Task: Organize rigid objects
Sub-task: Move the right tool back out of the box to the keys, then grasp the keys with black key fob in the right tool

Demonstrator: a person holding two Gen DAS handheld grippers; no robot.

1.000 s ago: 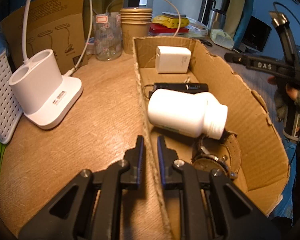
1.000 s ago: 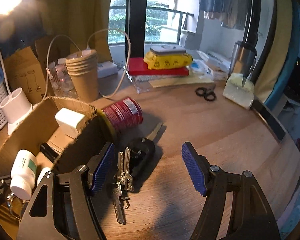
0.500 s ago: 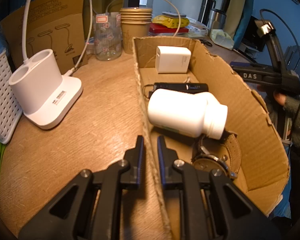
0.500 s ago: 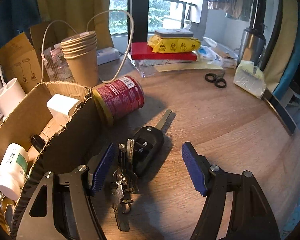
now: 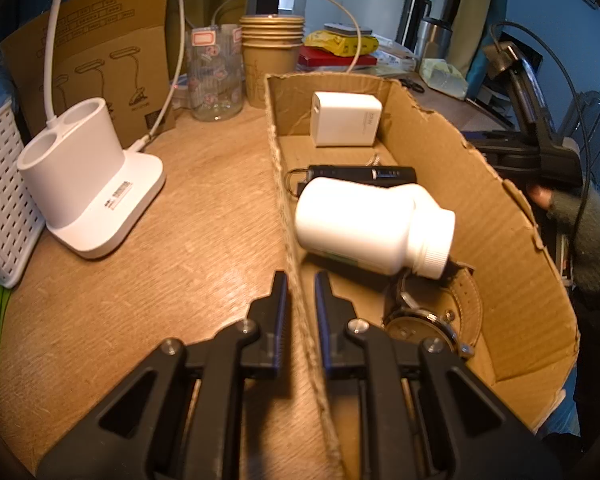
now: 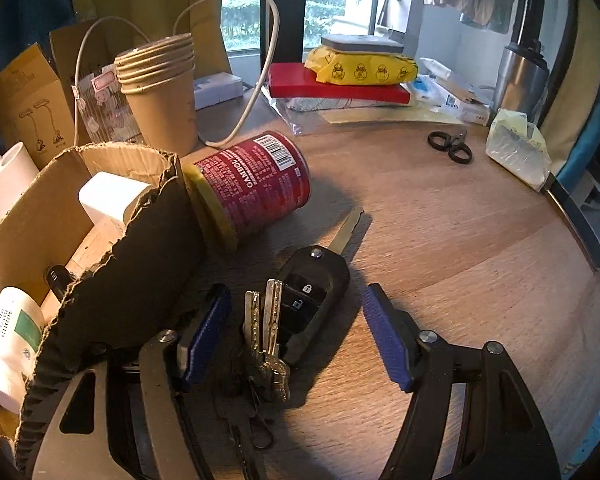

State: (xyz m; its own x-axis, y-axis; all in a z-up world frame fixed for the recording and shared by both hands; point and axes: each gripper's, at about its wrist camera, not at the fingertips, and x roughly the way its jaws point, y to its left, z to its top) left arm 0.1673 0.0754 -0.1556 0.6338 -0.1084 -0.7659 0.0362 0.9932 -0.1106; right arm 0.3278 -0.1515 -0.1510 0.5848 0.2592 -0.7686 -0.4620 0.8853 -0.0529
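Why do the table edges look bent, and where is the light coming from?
Both wrist views are fisheye, so the table curves near the borders. In the right wrist view, window daylight sits behind while warm light falls on the cardboard box; the red can casts a shadow rightward.

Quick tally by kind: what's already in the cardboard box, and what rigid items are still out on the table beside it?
In the cardboard box:
white charger block: 1
black stick-shaped device: 1
white pill bottle: 1
wristwatch: 1
On the table beside it:
red can: 1
key bunch with car fob: 1
Total: 6
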